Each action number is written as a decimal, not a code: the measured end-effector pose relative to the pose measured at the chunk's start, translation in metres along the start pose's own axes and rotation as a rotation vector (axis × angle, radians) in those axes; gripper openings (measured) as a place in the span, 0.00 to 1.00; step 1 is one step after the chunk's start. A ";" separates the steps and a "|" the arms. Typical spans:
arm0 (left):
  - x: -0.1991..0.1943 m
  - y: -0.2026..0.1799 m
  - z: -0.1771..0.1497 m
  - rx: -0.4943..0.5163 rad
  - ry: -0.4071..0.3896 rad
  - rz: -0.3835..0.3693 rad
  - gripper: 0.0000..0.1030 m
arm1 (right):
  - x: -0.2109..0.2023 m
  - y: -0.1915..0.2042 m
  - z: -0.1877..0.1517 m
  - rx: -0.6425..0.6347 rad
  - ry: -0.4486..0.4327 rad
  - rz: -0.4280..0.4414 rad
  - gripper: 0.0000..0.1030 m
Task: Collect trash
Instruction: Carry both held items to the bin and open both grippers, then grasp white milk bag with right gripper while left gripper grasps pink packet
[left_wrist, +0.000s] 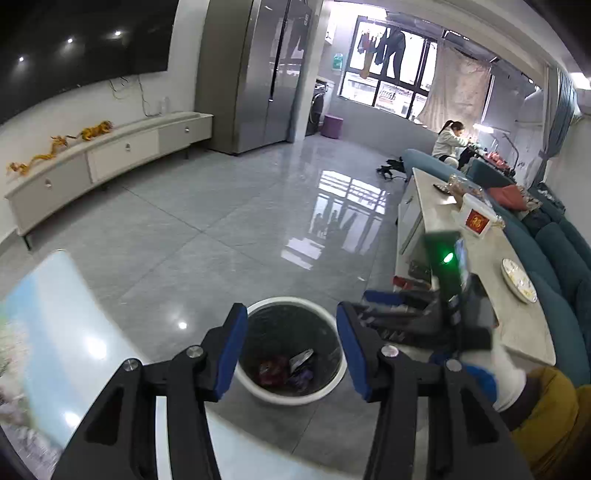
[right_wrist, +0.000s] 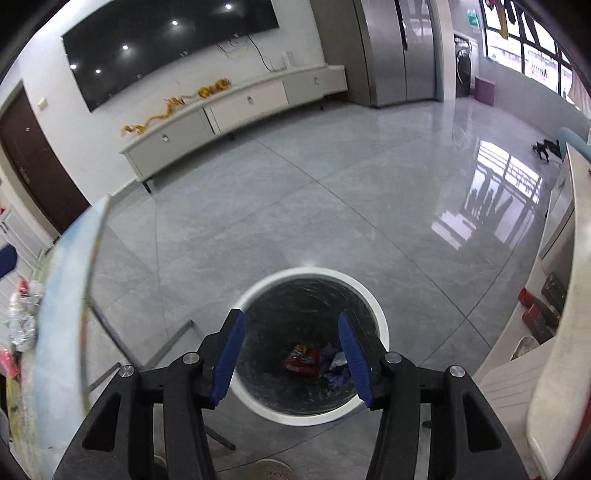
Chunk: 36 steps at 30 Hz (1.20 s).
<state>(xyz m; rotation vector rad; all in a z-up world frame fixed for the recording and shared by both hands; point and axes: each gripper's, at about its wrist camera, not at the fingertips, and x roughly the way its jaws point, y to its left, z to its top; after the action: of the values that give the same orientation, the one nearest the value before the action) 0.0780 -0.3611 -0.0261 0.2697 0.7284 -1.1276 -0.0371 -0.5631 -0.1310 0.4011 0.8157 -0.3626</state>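
— Between the spread jaws of the left gripper (left_wrist: 291, 345), from its own wrist camera, what sits there?

— A white-rimmed trash bin (left_wrist: 291, 397) lined with a dark bag, down on the grey tile floor (left_wrist: 221, 206). Wrappers (left_wrist: 286, 367) lie at its bottom: reddish, silvery and purple pieces. The jaws stand wide with nothing between the blue pads (left_wrist: 231, 350).

— And off to the side of those jaws?

— Just beyond the right-hand pad, the right gripper (left_wrist: 373, 297) reaches in, blurred, with a green light lit on its body; a white-gloved hand (left_wrist: 506, 373) holds it. Further that way runs a long pale table (left_wrist: 476, 258) carrying a plate (left_wrist: 519, 280).

— Now the right wrist camera?

— Same bin (right_wrist: 312, 415), framed between the right gripper's (right_wrist: 291, 354) jaws, which are also wide and hold nothing. Trash (right_wrist: 316, 362) sits low in the bag, nearer the right-hand pad: a red packet, purple and white scraps. Left of the jaws, a glossy tabletop edge (right_wrist: 62, 295) curves past.
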 end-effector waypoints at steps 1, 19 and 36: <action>-0.015 0.000 -0.005 0.007 -0.006 0.025 0.47 | -0.010 0.006 0.001 -0.006 -0.016 0.012 0.49; -0.217 0.106 -0.138 -0.191 -0.123 0.415 0.47 | -0.133 0.188 -0.003 -0.335 -0.207 0.262 0.50; -0.220 0.229 -0.225 -0.535 -0.065 0.542 0.55 | -0.039 0.328 -0.029 -0.572 0.009 0.416 0.52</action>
<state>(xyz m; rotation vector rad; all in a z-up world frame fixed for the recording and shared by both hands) 0.1430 0.0184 -0.0860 -0.0295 0.8089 -0.4021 0.0705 -0.2592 -0.0531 0.0292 0.7841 0.2616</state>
